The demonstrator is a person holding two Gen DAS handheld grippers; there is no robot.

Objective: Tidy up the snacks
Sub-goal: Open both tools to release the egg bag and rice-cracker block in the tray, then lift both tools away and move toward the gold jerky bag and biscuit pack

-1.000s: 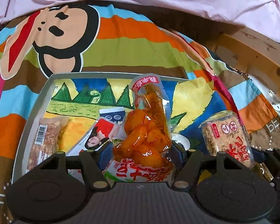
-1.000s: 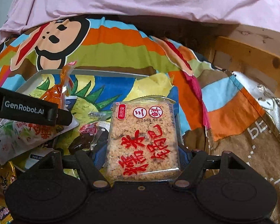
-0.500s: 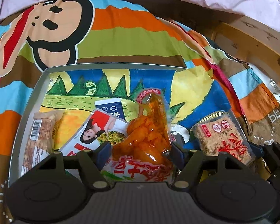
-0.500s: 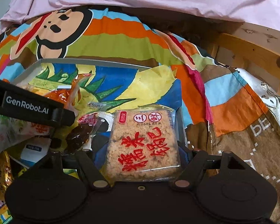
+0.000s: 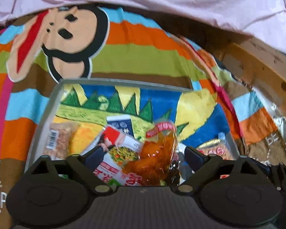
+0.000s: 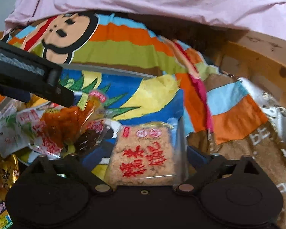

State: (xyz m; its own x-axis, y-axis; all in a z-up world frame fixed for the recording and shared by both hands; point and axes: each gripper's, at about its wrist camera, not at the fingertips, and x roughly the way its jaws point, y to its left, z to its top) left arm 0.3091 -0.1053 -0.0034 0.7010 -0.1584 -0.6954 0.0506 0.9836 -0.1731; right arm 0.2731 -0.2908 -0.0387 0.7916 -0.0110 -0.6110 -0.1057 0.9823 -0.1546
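A grey metal tray [image 5: 47, 110] lined with a colourful picture lies on the striped cartoon bedspread. My left gripper [image 5: 145, 155] hangs over its near side with jaws opening. An orange snack packet [image 5: 158, 160] lies loose between them on other packets, and neither pad touches it. My right gripper [image 6: 145, 157] is opening too. Between its fingers the square rice-cracker packet [image 6: 145, 154] with red characters rests at the tray's right end, clear of both pads. That packet's top shows in the left wrist view [image 5: 217, 148]. The left gripper's body [image 6: 28, 76] crosses the right wrist view.
In the tray also lie a barcoded packet [image 5: 57, 141], a blue-and-white packet [image 5: 121, 124], a printed pouch [image 5: 120, 147] and a dark packet [image 6: 91, 139]. A gold packet [image 6: 2, 173] sits outside at the near left. A pink sheet [image 5: 143, 3] and a wooden frame [image 6: 257, 53] border the bedspread.
Both pairs of jaws have spread wide and let go of their packets. The orange packet and the rice-cracker packet now lie in the tray. The left gripper has lifted slightly.
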